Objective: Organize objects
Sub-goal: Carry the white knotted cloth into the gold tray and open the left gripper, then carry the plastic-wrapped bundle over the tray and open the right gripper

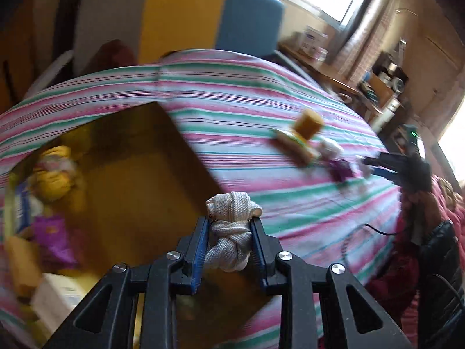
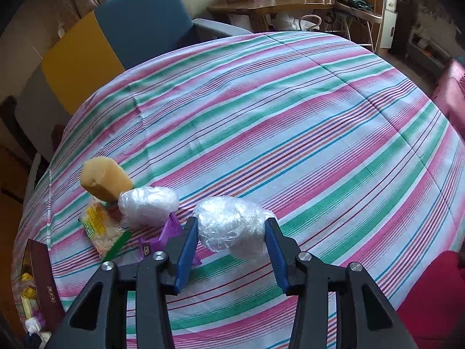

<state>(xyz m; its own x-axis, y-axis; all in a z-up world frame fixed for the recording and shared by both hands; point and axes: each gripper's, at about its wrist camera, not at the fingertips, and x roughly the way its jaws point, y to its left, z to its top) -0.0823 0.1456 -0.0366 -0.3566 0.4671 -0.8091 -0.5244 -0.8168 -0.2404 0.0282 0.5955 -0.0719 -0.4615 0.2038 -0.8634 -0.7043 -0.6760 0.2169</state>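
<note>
The left gripper (image 1: 229,232) clamps a knotted white cord (image 1: 229,226) above the cardboard box (image 1: 139,180), while the right gripper (image 2: 231,241) brackets a plastic-wrapped bundle (image 2: 232,226), seemingly touching it.

Snack packet (image 2: 100,226) lettering, seemingly illegible

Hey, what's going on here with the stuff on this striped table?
A person is tidying up with a gripper in each hand. The left gripper is shut on a knotted white cord, carried near the open cardboard box that already holds some items. The right gripper brackets a plastic-wrapped white bundle on the striped tablecloth. A second wrapped bundle, a yellow sponge and a snack packet are still out.
</note>
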